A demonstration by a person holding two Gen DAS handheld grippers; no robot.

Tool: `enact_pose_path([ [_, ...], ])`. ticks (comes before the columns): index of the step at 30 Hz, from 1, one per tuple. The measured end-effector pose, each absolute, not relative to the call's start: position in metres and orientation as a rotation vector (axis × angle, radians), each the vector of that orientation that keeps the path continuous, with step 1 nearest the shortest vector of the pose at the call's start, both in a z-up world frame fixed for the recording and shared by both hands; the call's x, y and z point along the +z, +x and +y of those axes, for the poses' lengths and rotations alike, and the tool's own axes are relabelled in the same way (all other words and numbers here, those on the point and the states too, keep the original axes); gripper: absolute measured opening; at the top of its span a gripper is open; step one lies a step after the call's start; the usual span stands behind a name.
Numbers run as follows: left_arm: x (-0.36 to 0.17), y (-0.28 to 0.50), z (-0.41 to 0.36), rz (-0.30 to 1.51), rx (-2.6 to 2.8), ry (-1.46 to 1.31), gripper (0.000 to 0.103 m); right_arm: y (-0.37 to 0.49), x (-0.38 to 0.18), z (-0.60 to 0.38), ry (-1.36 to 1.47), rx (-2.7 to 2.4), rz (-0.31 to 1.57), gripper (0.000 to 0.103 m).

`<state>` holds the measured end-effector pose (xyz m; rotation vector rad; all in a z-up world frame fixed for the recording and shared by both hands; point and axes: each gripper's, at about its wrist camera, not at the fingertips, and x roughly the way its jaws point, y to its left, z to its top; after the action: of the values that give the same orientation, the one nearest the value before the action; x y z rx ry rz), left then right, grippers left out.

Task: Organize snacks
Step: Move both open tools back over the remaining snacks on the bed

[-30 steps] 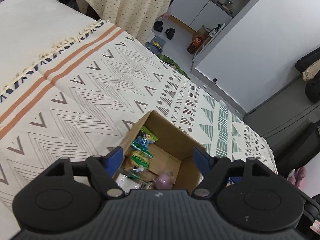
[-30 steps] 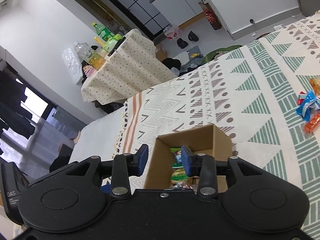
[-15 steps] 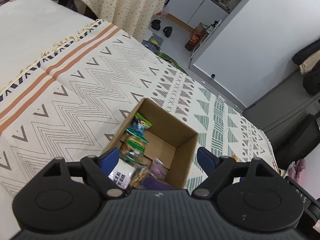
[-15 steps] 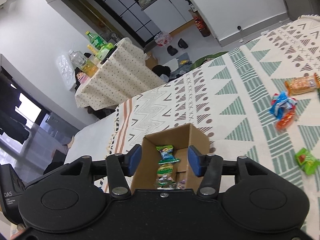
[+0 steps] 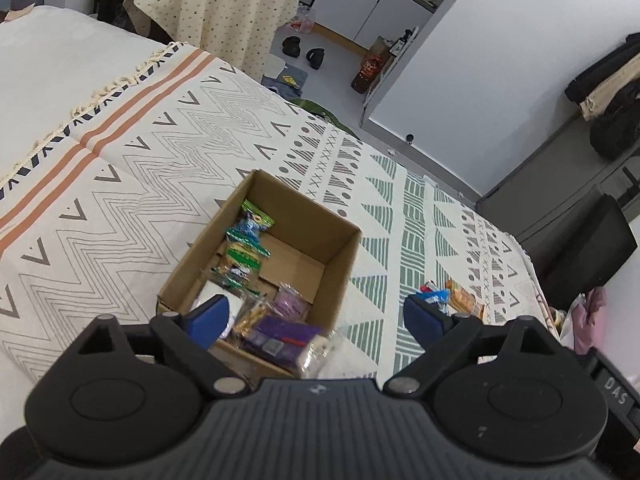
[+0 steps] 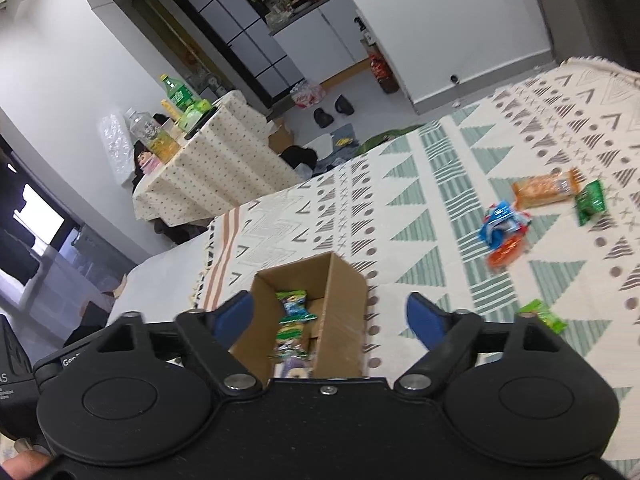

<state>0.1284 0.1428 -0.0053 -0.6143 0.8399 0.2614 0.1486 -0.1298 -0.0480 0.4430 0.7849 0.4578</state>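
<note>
An open cardboard box [image 5: 340, 256] [image 6: 344, 280] stands on the patterned bed cover, holding green, purple and white snack packets [image 5: 244, 252]. My left gripper [image 5: 316, 316] hovers open above the box's near side, nothing between its fingers. My right gripper [image 6: 332, 316] is open too, above the box's near end. Loose snacks lie on the cover to the right: an orange packet [image 6: 546, 190], a dark green packet [image 6: 590, 200], blue and red wrappers [image 6: 502, 228] and a light green packet [image 6: 542, 316]. The left wrist view shows some of them [image 5: 452, 296] beyond the box.
The bed cover [image 5: 160, 152] spreads wide to the left of the box. A table with a dotted cloth and bottles [image 6: 188, 152] stands behind the bed. Shoes [image 5: 304, 50] lie on the floor; a white wall [image 5: 480, 72] rises beyond the bed's edge.
Both grippers have drawn back and up from the box. The right gripper's jaws have widened from nearly closed to open, and the loose snacks on the right have come into view.
</note>
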Motion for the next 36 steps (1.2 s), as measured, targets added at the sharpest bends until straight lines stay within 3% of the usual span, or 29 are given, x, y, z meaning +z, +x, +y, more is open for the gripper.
enact_pose_path([
  [5, -0.001, 0.127, 0.124, 0.858, 0.255, -0.57, 0.097, 0.141, -0.046, -0.146, 0.439, 0.443, 0.783, 0.094],
  [7, 0.001, 0.126, 0.117, 0.862, 0.259, -0.554, 0.097, 0.138, -0.045, -0.153, 0.433, 0.431, 0.784, 0.103],
  [36, -0.018, 0.165, -0.002, 0.965, 0.139, -0.498, 0.097, 0.135, -0.066, -0.276, 0.349, 0.236, 0.767, 0.103],
])
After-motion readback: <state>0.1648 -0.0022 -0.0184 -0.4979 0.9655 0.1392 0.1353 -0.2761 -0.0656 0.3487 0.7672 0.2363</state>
